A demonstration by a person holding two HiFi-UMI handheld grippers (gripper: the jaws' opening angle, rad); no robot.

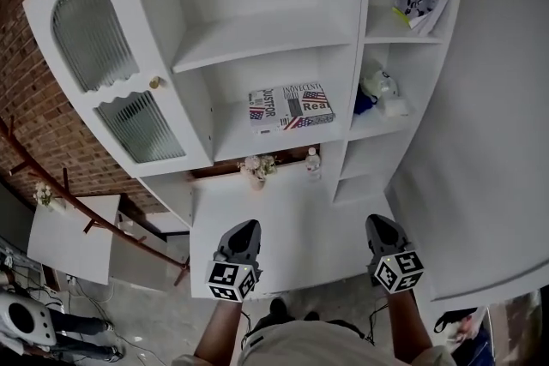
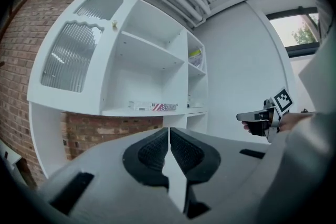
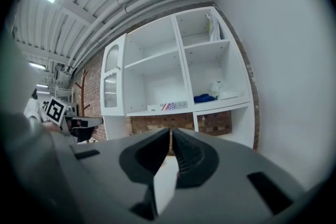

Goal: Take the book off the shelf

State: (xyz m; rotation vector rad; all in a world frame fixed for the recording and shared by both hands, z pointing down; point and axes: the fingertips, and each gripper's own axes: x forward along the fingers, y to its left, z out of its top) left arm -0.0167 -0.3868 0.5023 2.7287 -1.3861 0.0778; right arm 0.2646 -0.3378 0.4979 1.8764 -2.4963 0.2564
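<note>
Facing the shelf, we hold L gripper & R gripper clenched, both empty. At 12 o'clock the book lies flat.

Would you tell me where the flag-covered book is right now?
In the head view, the book lies flat on the centre shelf, just above the small flowers.

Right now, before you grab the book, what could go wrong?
1. The left claw and right claw are both shut and not at the shelf yet. If one doesn't open first, it may only push the book deeper.
2. The book lies flat, so it could be hard to pinch and might slip.
3. A little bottle and flowers stand just below it. A falling book could knock them over.
</note>
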